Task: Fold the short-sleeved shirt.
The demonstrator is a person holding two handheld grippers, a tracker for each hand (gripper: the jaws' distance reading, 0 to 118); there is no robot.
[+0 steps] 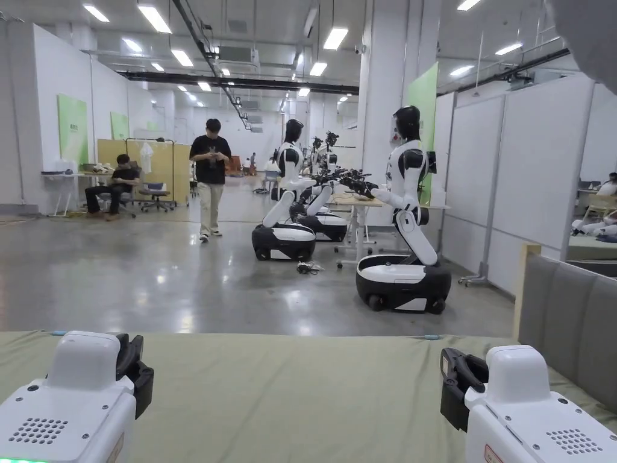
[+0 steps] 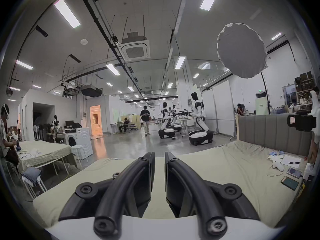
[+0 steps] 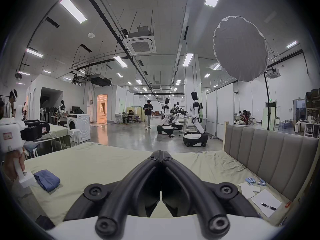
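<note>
A folded blue garment [image 3: 46, 179], which may be the shirt, lies on the green-sheeted bed [image 1: 301, 392] near its left side. It sits just beside the hand that holds my left gripper [image 3: 37, 130]. In the left gripper view, my left gripper [image 2: 159, 155] hovers above the sheet with a narrow gap between its jaws and nothing in it. My right gripper [image 3: 161, 154] is shut, its jaws touching with no cloth between them. In the head view both grippers, left [image 1: 132, 368] and right [image 1: 461, 383], are held level over the near part of the bed.
A grey padded headboard [image 3: 270, 159] borders the bed on the right. Paper sheets with a pen [image 3: 266, 204], small blue items [image 3: 251, 180] and phones [image 2: 290, 182] lie beside it. Humanoid robots [image 1: 404, 241] and a walking person [image 1: 211, 181] are on the floor beyond. Another covered table [image 2: 43, 150] stands left.
</note>
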